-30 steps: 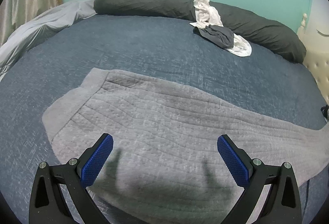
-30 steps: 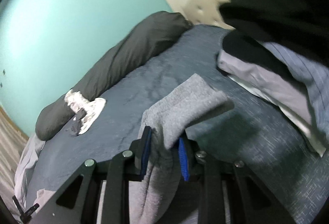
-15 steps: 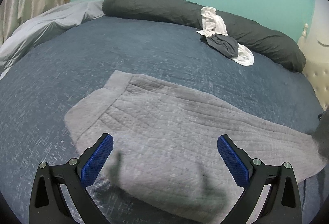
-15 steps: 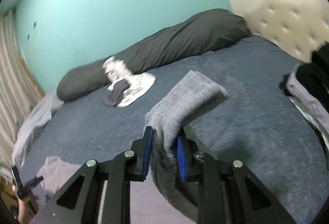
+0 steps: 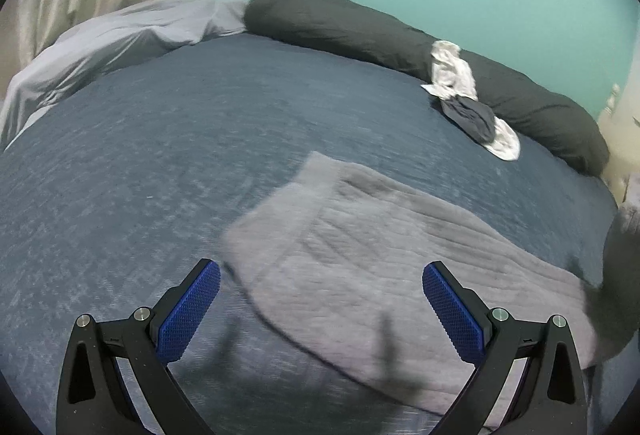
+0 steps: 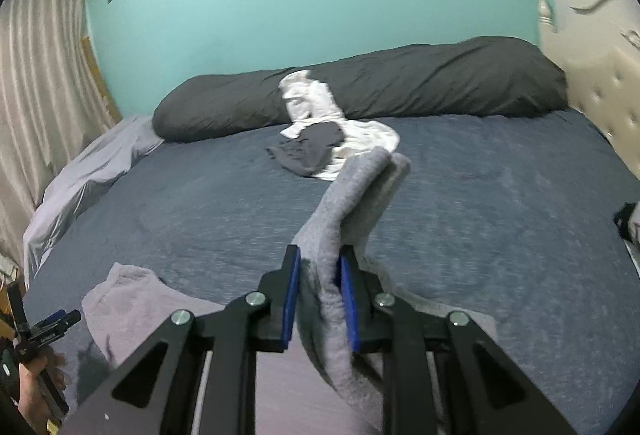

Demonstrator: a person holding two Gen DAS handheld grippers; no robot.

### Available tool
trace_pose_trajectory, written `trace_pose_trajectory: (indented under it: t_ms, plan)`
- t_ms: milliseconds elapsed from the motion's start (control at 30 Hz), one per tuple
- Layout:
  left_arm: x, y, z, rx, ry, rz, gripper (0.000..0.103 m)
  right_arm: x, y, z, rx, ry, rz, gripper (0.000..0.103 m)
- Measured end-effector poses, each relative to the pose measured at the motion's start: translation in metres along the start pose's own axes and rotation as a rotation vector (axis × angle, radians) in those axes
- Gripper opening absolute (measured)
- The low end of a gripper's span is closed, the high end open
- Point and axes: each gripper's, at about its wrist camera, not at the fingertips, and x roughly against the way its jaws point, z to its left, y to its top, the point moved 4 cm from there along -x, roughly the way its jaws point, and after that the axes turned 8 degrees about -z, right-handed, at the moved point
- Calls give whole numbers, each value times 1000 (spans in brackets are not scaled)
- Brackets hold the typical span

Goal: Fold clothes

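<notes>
A grey knitted garment [image 5: 384, 255] lies spread on the dark blue bed [image 5: 180, 139]. My left gripper [image 5: 320, 307] hovers open over its near left edge, with nothing between the blue pads. My right gripper [image 6: 318, 299] is shut on one end of the grey garment [image 6: 352, 195], which sticks up past the fingers as a lifted fold. The rest of it trails down to the bed at the lower left [image 6: 124, 299]. In the right wrist view the left gripper [image 6: 48, 327] shows small at the far left, held by a hand [image 6: 36, 395].
A long dark bolster [image 5: 400, 43] lies along the far side below the teal wall. White and dark clothes [image 5: 472, 107] are piled against it. A pale grey sheet [image 5: 112, 47] is bunched at the left by a curtain. A tufted headboard [image 6: 608, 87] stands on the right.
My right gripper has swung left with the garment's end, so the clothes pile on the right has left its view. The garment has shifted right in the left wrist view.
</notes>
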Motion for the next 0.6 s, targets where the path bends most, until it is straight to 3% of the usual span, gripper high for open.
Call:
trace_pose_trajectory:
  t_ms: [67,133,267,400,600]
  plan:
    - [0,0,10,8,13,2,103,-8,-2,18,11,14,9,17]
    - [0,1,20,15,27,4,103,-19,-5,39,23,33,15,8]
    - [0,0,37,42,42,11,103,-44,-12,89,69,88,52,6]
    - [1,-2,45,57,38,13,103,-65,-27,107,84,108,117,6]
    - [0,-2,53,64,31,18,103,-74,-66,61,8,16,216,6]
